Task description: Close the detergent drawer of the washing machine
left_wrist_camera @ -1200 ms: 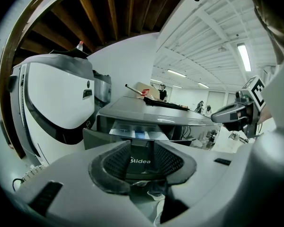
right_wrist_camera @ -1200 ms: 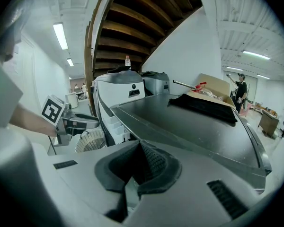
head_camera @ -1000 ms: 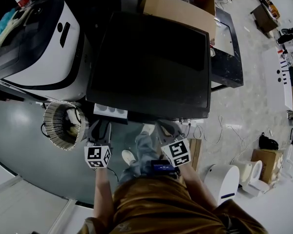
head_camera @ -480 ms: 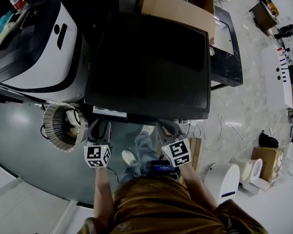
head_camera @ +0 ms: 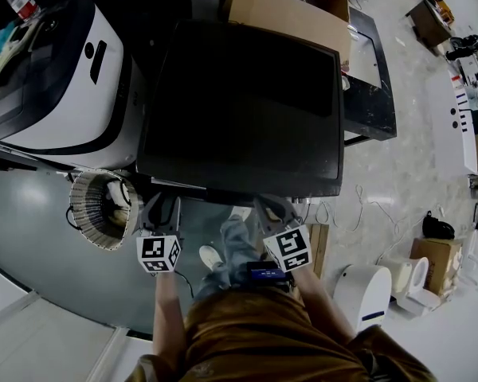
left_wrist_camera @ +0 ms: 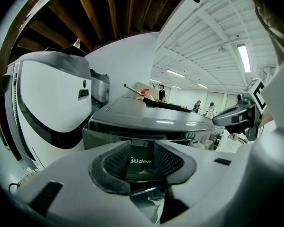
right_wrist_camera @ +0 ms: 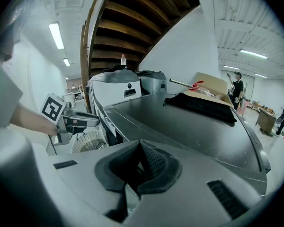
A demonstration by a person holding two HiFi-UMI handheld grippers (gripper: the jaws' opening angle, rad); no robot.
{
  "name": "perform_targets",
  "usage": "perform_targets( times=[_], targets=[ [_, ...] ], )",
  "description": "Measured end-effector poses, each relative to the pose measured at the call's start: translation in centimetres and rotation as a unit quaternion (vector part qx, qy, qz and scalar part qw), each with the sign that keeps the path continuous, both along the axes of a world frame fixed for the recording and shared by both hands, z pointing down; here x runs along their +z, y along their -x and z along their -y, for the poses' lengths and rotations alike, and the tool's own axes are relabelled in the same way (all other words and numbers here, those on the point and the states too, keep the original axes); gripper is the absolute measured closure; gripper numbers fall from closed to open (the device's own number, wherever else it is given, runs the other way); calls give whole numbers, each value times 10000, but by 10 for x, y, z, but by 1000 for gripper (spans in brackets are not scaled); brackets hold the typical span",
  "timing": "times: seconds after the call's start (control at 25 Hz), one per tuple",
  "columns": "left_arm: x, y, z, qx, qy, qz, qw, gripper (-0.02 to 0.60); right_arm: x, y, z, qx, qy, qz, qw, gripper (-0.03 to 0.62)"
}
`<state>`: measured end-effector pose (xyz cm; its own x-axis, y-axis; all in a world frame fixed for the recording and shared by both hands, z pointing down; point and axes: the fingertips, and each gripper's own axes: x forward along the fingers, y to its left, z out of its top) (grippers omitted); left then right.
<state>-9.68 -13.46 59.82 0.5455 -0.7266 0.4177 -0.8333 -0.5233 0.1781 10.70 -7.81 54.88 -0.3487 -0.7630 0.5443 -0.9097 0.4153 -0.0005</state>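
Observation:
The dark grey washing machine (head_camera: pixel 239 94) fills the middle of the head view. Its detergent drawer (head_camera: pixel 179 185) shows as a thin pale strip, almost flush with the front's left end. My left gripper (head_camera: pixel 161 201) is right at that drawer, open. In the left gripper view its pads (left_wrist_camera: pixel 116 167) frame the drawer front (left_wrist_camera: pixel 141 161), which bears a Midea label. Whether they touch it is unclear. My right gripper (head_camera: pixel 272 205) hangs in front of the machine's right half, shut on nothing, with its pads (right_wrist_camera: pixel 156 164) together.
A white machine (head_camera: pixel 64 78) stands to the left. A round ribbed basket (head_camera: pixel 99 205) sits on the floor beside my left gripper. Behind the washer is a cardboard box (head_camera: pixel 287 10), and a black table (head_camera: pixel 370 94) is to its right. The person's shoes (head_camera: pixel 211 255) are below the machine's front.
The drawer stuck out from the front with its white compartments showing; it has slid in to nearly flush. My left gripper followed it slightly forward. The right gripper stayed put.

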Motion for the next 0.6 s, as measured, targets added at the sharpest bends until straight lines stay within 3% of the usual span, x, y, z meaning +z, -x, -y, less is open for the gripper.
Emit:
perform_targets(
  times=[0.6],
  targets=[
    [0, -7, 21, -7, 52, 23, 10000, 417, 1, 0, 3, 3, 64, 30, 10000, 582]
  ],
)
